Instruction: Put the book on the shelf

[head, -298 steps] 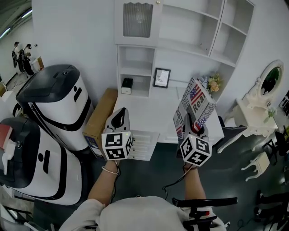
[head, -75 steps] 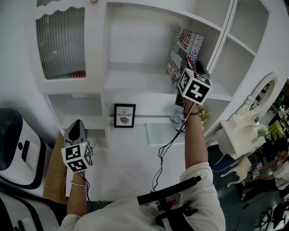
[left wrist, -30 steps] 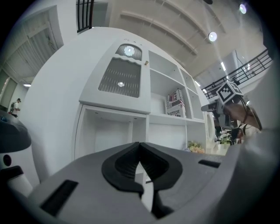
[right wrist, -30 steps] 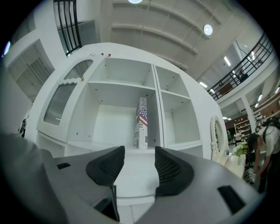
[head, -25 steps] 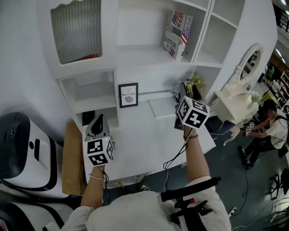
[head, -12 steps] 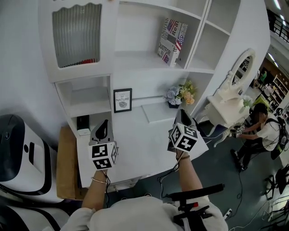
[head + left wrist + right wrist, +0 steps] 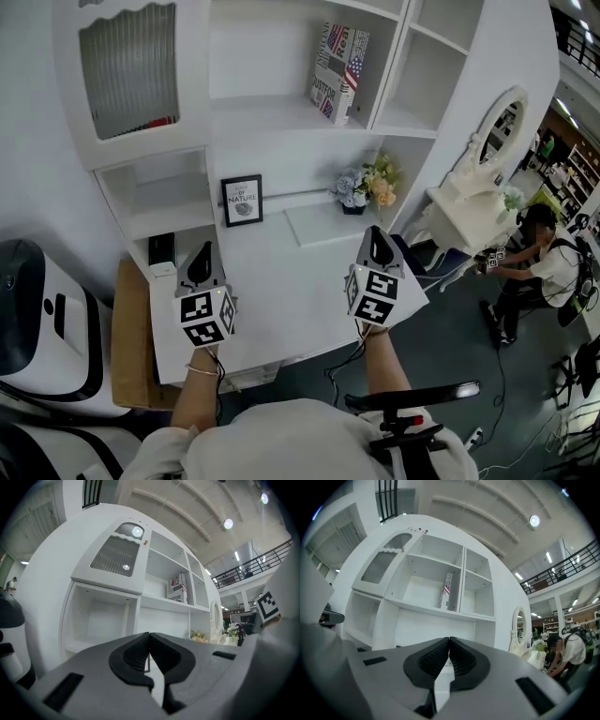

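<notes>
Right gripper (image 7: 375, 234), lowered from the shelf (image 7: 272, 108), and left gripper (image 7: 199, 258) both show jaws together, empty; the book (image 7: 337, 61) stands on that shelf, its cover legible only at "USTFOR", above a frame (image 7: 242, 200) reading "NATURE".

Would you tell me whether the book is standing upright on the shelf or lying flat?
Upright: the book stands on its lower edge on the shelf, close to the divider.
</notes>
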The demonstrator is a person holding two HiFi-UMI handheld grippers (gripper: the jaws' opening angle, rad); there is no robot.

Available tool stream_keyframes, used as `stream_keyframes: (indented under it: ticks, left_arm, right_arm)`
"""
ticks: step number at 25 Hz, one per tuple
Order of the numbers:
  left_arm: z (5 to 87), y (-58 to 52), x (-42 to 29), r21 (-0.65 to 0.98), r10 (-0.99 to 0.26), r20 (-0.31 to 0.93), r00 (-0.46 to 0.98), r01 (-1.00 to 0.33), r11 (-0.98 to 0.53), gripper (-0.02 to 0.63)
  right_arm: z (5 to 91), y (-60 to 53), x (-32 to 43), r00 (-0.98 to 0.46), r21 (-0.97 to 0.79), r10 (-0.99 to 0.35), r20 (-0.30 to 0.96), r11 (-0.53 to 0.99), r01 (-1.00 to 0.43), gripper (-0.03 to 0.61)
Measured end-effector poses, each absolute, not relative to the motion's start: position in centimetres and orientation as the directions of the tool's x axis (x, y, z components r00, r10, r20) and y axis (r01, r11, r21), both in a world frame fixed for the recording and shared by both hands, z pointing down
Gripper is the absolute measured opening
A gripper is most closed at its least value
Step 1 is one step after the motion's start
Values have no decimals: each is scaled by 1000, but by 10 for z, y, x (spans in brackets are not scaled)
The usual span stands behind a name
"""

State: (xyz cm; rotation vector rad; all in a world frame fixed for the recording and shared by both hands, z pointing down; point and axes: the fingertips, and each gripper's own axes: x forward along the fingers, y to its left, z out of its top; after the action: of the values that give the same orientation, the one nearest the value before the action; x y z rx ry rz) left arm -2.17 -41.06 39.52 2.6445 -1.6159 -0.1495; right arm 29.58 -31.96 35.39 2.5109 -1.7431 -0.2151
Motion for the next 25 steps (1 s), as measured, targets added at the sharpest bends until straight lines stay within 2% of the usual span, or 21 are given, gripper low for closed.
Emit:
stream_keyframes:
  ticks: [5,9,17,25]
  left_arm:
    - [389,-409,10,72,-892,-60,448,-889,-452,8]
    - [384,-406,27,66,-899,-67,432,-897,-437,8]
    - [381,-404,46,58,-904,-65,422,-903,-426,8]
    - [382,-402,66,52,-892,-59,449,-891,-451,8]
  right_arm:
    - [369,-315,329,333,110,-943,-13,-332,-937,23]
    - [369,-315,347,306,68,-952,-17,-306,-950,23]
    - [381,-322,342,225,30,-974,-1,-225,-974,21]
    - [391,-314,350,219,23,-976,20,-218,-976,21]
